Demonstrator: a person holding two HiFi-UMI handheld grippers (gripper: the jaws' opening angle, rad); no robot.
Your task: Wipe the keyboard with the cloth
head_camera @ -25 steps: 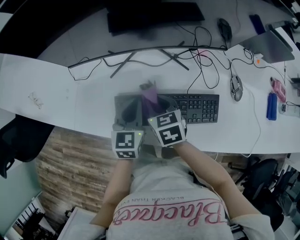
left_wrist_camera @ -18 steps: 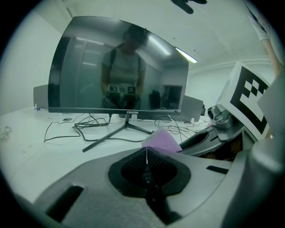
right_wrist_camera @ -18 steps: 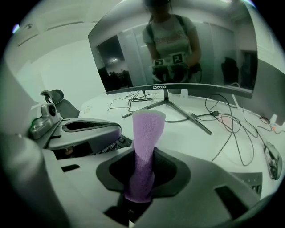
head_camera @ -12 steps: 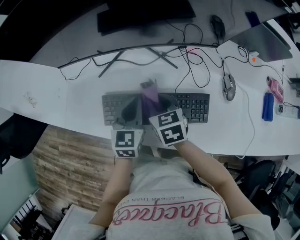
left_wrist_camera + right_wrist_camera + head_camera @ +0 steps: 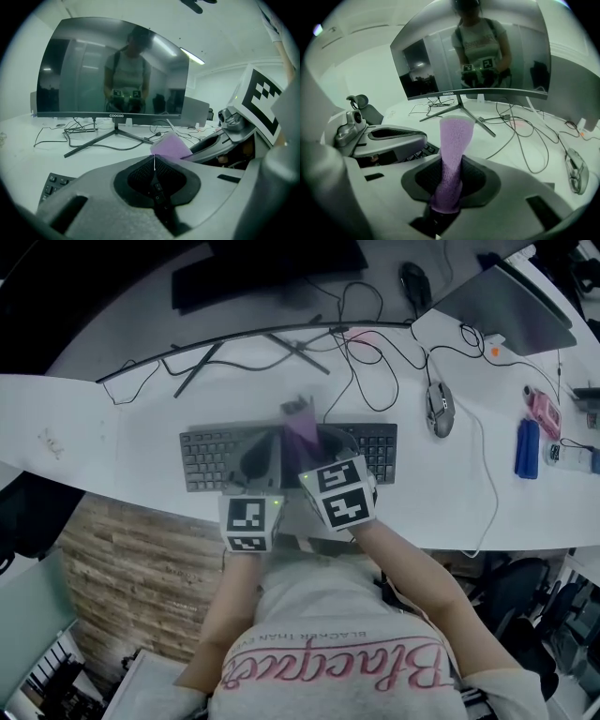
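Holding the purple cloth (image 5: 457, 140) pinched in the right gripper (image 5: 451, 178), clenching on its lower end and letting the rest stand up past the tips. Holding the left gripper (image 5: 154, 161) pressed fully together on nothing, just beside the right one. Hovering both over the middle of the keyboard (image 5: 211, 457), which is lying flat on the white desk (image 5: 122, 418) in front of the curved monitor (image 5: 112, 65), with 1 mouse (image 5: 439, 409) well apart to the right among loose cables. Carrying the cloth above the central keys; failing to show, in any of the 3 views, whether it is touching them.

Judging the step: bringing the cloth to the keys, or just beginning the wipe, with most of the keyboard seemingly waiting. Calling next for lowering and tilting the right gripper so that the cloth's free end, not the hard jaw tips, is meeting the key tops, then dragging sideways along the rows with light pressure. Possibly using the empty left gripper for steadying the keyboard's left end against sliding. Watching for the cloth folding back or snagging between keys.
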